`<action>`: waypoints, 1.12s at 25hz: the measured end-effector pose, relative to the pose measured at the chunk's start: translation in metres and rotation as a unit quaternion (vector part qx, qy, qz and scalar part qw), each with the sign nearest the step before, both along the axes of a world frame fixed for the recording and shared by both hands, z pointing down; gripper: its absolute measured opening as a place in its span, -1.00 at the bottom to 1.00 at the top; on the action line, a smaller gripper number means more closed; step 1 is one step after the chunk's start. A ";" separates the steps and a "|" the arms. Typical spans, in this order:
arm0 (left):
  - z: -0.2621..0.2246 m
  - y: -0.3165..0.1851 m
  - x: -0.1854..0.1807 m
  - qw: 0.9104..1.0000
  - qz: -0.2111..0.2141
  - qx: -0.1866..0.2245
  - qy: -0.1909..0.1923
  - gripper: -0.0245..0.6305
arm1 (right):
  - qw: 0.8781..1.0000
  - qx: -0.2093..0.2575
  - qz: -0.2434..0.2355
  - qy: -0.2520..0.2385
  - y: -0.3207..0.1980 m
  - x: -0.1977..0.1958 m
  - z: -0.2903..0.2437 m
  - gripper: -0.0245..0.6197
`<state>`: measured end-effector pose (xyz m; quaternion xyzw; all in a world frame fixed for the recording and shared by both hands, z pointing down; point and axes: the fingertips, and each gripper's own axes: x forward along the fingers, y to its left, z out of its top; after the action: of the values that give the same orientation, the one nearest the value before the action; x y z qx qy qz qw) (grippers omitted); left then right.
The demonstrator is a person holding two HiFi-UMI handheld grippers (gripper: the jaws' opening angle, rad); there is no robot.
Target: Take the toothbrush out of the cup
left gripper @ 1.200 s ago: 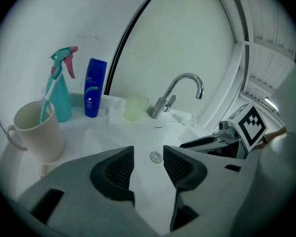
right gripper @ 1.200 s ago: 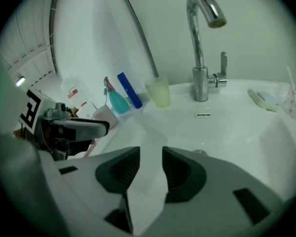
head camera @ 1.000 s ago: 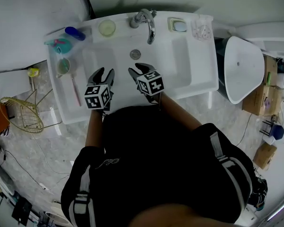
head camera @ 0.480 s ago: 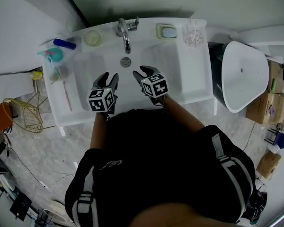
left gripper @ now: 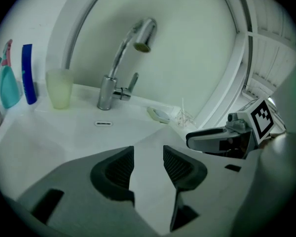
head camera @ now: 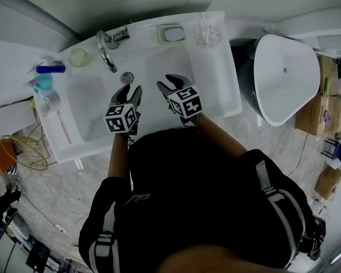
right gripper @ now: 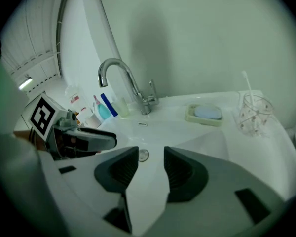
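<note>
A clear cup (head camera: pixel 208 36) stands at the sink's back right corner; the right gripper view shows this cup (right gripper: pixel 254 115) holding a white toothbrush (right gripper: pixel 247 85) upright. Both grippers hover over the basin (head camera: pixel 159 61), well short of the cup. My left gripper (head camera: pixel 131 92) is open and empty, just right of the drain (head camera: pixel 127 77). My right gripper (head camera: pixel 169 84) is open too; its jaws have just been opening wider, with nothing between them. Each gripper view shows bare basin between the jaws: left gripper (left gripper: pixel 148 154), right gripper (right gripper: pixel 151 157).
Faucet (head camera: pixel 107 50) and soap dish (head camera: pixel 171 34) sit on the back ledge. On the left ledge are a pale cup (head camera: pixel 78 57), a blue tube (head camera: pixel 50 69), a teal bottle (head camera: pixel 40 84) and a pink toothbrush (head camera: pixel 63 127) lying flat. A white toilet (head camera: pixel 284 78) stands right of the sink.
Both grippers have moved to the right across the basin, from beside the drain's left to its right. The head view has swung with them, so the sink sits further left.
</note>
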<state>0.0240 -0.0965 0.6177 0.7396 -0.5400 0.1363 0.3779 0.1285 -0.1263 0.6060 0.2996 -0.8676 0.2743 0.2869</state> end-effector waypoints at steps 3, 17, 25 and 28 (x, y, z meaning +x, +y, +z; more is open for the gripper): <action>0.003 -0.014 0.039 1.000 0.011 0.005 0.008 -0.33 | 1.000 0.015 0.008 -0.003 -0.013 0.031 -0.008 -0.40; -0.057 -0.068 0.111 0.998 0.062 0.021 -0.010 -0.33 | 0.993 0.060 0.096 -0.011 -0.086 0.137 -0.068 -0.44; -0.071 -0.113 0.110 0.998 0.051 0.037 -0.025 -0.33 | 0.988 0.093 0.124 0.022 -0.152 0.169 -0.074 -0.44; -0.064 -0.121 0.111 0.998 0.057 0.030 -0.024 -0.33 | 0.988 0.088 0.125 0.035 -0.171 0.170 -0.064 -0.44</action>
<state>0.1347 -0.2174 0.5541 0.7765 -0.5100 0.1594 0.3341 0.2988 -0.2973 0.5420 0.4395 -0.8334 0.2194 0.2532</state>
